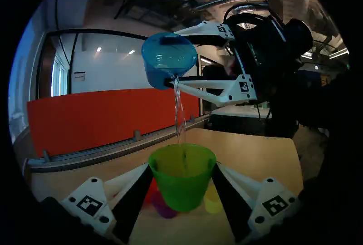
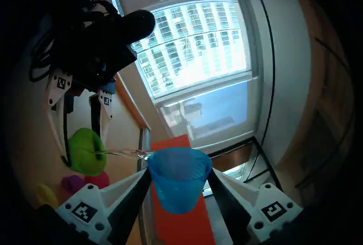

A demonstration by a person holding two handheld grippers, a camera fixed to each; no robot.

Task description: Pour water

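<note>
Daylight is pouring through the large window [image 2: 199, 45] in the right gripper view, blowing its upper panes out to white and leaving the surroundings dim. Against that glare the blue cup [image 2: 179, 179] is glowing translucent, while the green cup [image 2: 86, 151] on the far left is catching a softer light. In the left gripper view, ceiling strip lights [image 1: 338, 53] on the far right are shining, and the room is looking evenly but moderately lit. The water stream [image 1: 178, 109] is smearing slightly. The fisheye lens is bending the red partition [image 1: 104, 118] and the table [image 1: 254, 149] edge, and detail is darkening towards the rims.
</note>
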